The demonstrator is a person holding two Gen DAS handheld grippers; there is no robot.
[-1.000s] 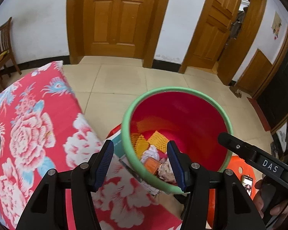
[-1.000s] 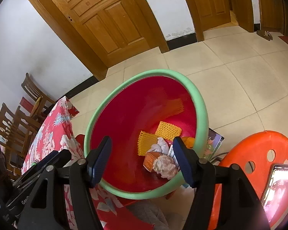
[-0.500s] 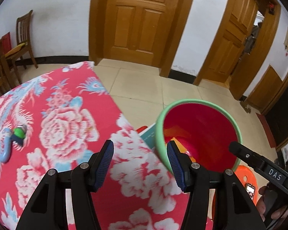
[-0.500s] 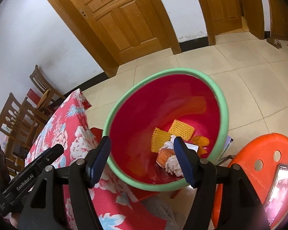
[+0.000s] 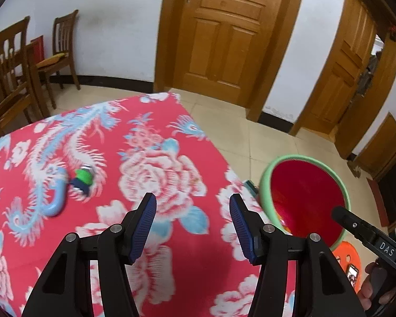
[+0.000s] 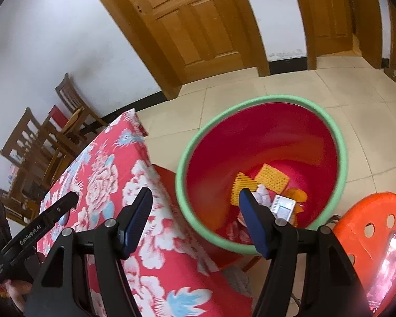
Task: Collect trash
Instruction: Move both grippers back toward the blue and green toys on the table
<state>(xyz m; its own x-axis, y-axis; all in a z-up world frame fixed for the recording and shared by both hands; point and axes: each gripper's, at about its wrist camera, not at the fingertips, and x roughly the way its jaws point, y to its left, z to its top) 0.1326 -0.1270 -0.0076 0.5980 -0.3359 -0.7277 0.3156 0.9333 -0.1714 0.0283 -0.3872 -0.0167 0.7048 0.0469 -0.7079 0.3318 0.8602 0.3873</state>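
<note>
A small green and dark-blue piece of trash (image 5: pixel 83 178) lies on the red floral tablecloth (image 5: pixel 161 163), left of and beyond my left gripper (image 5: pixel 192 200). That gripper hangs open over the cloth with nothing between its fingers. The red bin with a green rim (image 6: pixel 261 103) stands on the floor off the table's right edge. It holds yellow foam nets (image 6: pixel 273 178), crumpled white paper and a small box (image 6: pixel 283 207). My right gripper (image 6: pixel 195 195) is open and empty, between the table's edge and the bin's near rim.
An orange plastic stool (image 6: pixel 369 219) with a phone (image 6: pixel 390 259) on it stands right of the bin. Wooden chairs (image 5: pixel 10 79) stand beyond the table's far left. Wooden doors (image 5: pixel 224 34) line the white wall, with tiled floor in front.
The left wrist view has swung left from the bin onto the table, bringing the green piece closer to centre. The right gripper has drawn back a little from over the bin.
</note>
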